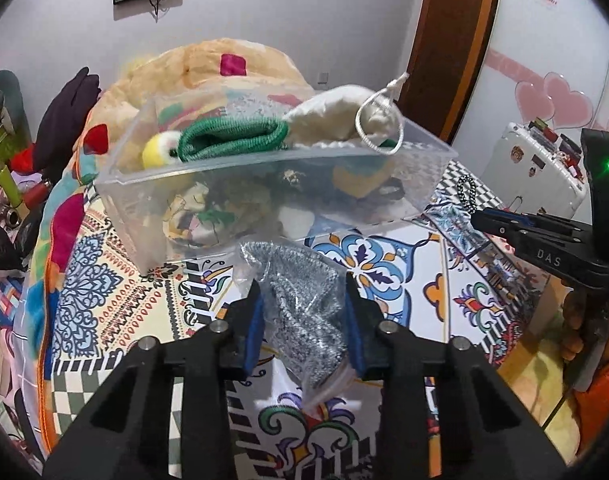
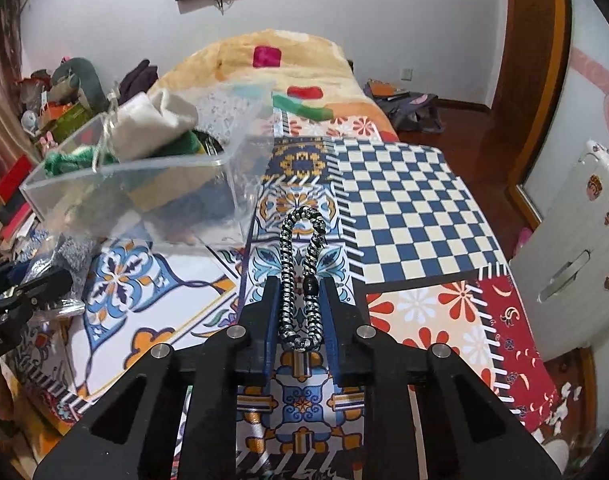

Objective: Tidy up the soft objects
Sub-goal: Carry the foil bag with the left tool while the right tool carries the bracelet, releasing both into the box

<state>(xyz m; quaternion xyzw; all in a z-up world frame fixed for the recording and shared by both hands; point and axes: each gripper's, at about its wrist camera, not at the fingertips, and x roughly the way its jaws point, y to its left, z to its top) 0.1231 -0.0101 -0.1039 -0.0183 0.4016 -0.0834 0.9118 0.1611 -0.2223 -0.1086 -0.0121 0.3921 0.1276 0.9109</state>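
Observation:
My left gripper (image 1: 304,284) is shut on a clear zip bag of grey steel wool (image 1: 304,304), held just in front of a clear plastic box (image 1: 264,208). The box sits on the patterned bed cover and holds a green knit piece (image 1: 232,138), a cream drawstring pouch (image 1: 340,116), a yellow ball and other soft items. My right gripper (image 2: 302,280) is shut on a black-and-white braided cord loop (image 2: 300,264), held above the cover to the right of the box (image 2: 144,184). The right gripper also shows in the left wrist view (image 1: 480,216).
The patterned bed cover (image 2: 404,208) spreads to the right. A yellow blanket (image 1: 224,64) lies heaped behind the box. A white suitcase (image 2: 576,264) stands right of the bed. Clutter is piled on the left (image 1: 8,184). A wooden door frame (image 1: 456,40) is at the back.

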